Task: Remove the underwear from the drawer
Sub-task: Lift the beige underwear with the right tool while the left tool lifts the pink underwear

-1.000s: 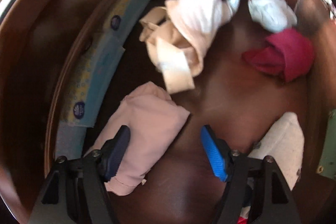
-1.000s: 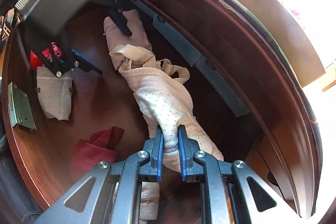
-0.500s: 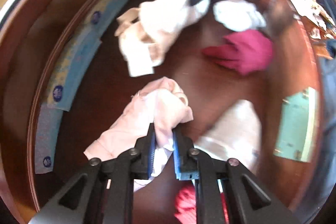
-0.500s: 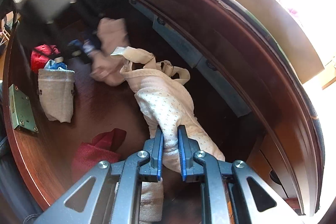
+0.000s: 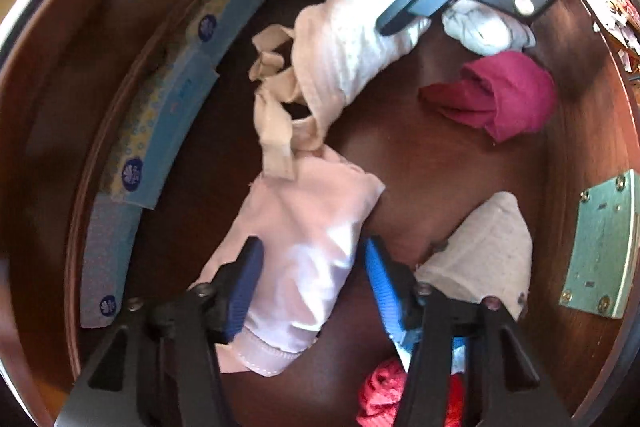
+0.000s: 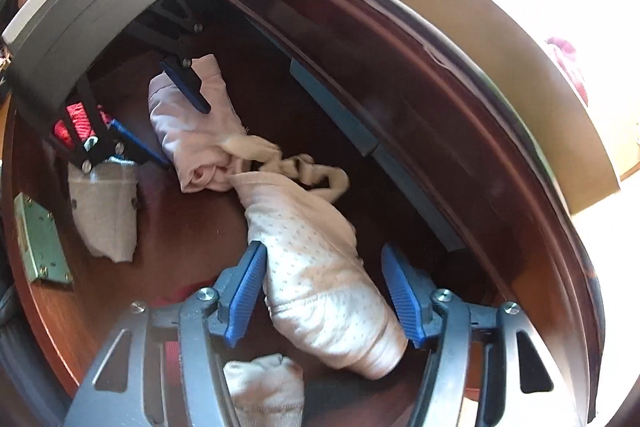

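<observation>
I look into a dark wooden drawer [image 5: 440, 163] holding several rolled pieces of underwear. My left gripper [image 5: 310, 275] is open, its jaws on either side of a pale pink roll [image 5: 296, 239] lying on the drawer floor. My right gripper [image 6: 324, 287] is open around a cream dotted roll [image 6: 320, 267], which also lies on the floor and shows in the left wrist view [image 5: 344, 43]. Its beige straps [image 6: 296, 163] touch the pink roll [image 6: 192, 131].
A magenta roll [image 5: 500, 95], a white roll [image 5: 484, 27], a grey-beige roll [image 5: 484, 255] and a red piece [image 5: 384, 395] lie in the drawer. Blue patterned packs [image 5: 172, 83] line the back wall. A green lock plate [image 5: 600, 243] sits on the front wall.
Both grippers have opened. The left let go of the pink roll and the right let go of the dotted roll; both rolls now lie on the drawer floor.
</observation>
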A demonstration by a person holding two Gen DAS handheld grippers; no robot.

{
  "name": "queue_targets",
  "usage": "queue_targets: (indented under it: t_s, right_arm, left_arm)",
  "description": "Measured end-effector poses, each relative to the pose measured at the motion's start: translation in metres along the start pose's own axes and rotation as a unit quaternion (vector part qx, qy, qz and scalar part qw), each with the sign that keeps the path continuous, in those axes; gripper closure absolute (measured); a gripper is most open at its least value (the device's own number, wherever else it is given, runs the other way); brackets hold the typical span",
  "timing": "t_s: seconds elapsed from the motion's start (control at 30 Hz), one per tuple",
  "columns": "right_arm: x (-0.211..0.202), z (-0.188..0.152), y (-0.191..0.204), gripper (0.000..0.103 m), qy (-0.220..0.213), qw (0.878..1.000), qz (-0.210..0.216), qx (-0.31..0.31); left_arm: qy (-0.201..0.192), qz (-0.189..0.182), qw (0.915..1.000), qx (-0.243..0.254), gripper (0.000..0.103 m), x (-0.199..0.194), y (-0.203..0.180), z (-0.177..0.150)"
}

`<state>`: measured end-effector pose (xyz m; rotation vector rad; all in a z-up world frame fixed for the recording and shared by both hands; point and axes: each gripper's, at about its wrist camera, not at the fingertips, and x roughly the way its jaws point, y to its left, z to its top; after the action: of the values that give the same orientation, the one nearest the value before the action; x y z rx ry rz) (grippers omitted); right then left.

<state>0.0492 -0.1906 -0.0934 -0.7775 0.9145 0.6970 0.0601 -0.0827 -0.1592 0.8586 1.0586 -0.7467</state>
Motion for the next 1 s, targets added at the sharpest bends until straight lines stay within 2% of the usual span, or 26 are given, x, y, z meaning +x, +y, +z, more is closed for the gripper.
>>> queue_targets:
  t_s: [0.13, 0.27, 0.33, 0.37, 0.4, 0.5, 0.57, 0.67, 0.87, 0.9, 1.0]
  right_arm:
    - [0.016, 0.008, 0.003, 0.041, 0.02, 1.0, 0.009, -0.009]
    - [0.033, 0.008, 0.005, 0.041, 0.047, 0.999, 0.025, -0.007]
    - [0.039, 0.009, 0.004, 0.041, 0.057, 0.998, 0.03, 0.002]
    - [0.042, 0.01, 0.004, 0.041, 0.065, 0.997, 0.032, 0.007]
    - [0.045, 0.01, 0.003, 0.041, 0.069, 0.997, 0.032, 0.01]
    - [0.046, 0.011, 0.002, 0.052, 0.072, 0.997, 0.028, 0.017]
    - [0.043, 0.011, 0.0, 0.06, 0.066, 0.997, 0.024, 0.024]
    - [0.03, 0.007, -0.001, 0.066, 0.048, 0.998, 0.02, 0.04]
    - [0.009, 0.001, -0.007, 0.068, 0.012, 0.998, 0.018, 0.063]
    - [0.006, 0.0, -0.008, 0.068, 0.006, 0.998, 0.02, 0.066]
    - [-0.013, -0.008, -0.012, 0.068, -0.011, 0.997, 0.021, 0.077]
  left_arm:
    - [0.002, 0.006, 0.9999, -0.01, 0.047, 0.007, -0.01, 0.004]
    - [0.004, 0.002, 0.9996, -0.027, 0.047, 0.008, 0.0, 0.001]
    - [0.008, -0.002, 0.9994, -0.033, 0.061, 0.008, 0.003, 0.002]
    - [0.011, -0.008, 0.9993, -0.035, 0.077, 0.008, 0.002, 0.003]
    - [0.011, -0.006, 0.9993, -0.036, 0.079, 0.007, 0.002, 0.004]
    - [0.009, 0.003, 0.9993, -0.035, 0.088, 0.007, -0.001, 0.003]
    - [0.005, 0.006, 0.9988, -0.049, 0.089, -0.001, -0.001, 0.01]
    - [-0.006, 0.013, 0.9981, -0.059, 0.09, -0.01, 0.0, 0.011]
    - [-0.033, 0.037, 0.9948, -0.089, 0.09, -0.031, -0.005, 0.002]
    - [-0.038, 0.042, 0.9941, -0.093, 0.09, -0.046, -0.004, -0.014]
    - [-0.051, 0.048, 0.9914, -0.111, 0.09, -0.061, -0.001, -0.01]
